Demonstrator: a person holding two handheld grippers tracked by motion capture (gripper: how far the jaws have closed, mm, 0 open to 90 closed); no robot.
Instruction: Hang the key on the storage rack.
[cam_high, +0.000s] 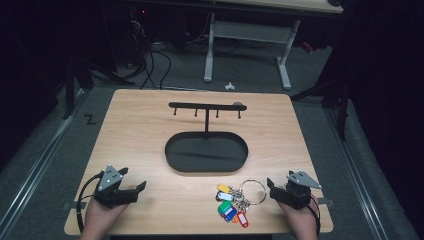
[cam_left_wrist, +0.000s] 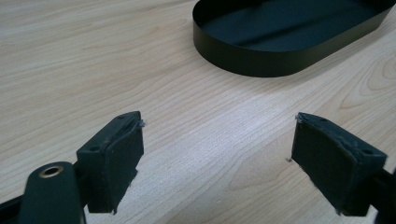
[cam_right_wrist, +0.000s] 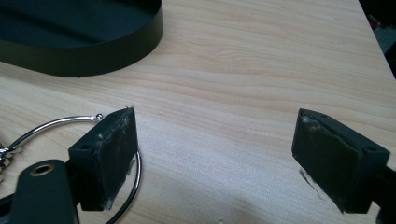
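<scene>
A black stand with an oval tray base and a hook bar on a post sits mid-table. A bunch of coloured key tags on a big metal ring lies near the front edge, right of centre. My left gripper rests at the front left, open, with bare wood between its jaws. My right gripper rests at the front right, open, just right of the ring. In the right gripper view the ring curves past the left pad; nothing lies between the jaws.
The tray's black wall lies ahead of the left gripper and also ahead-left of the right gripper as a dark rim. The wooden table ends close at the right. A white desk frame stands on the floor beyond.
</scene>
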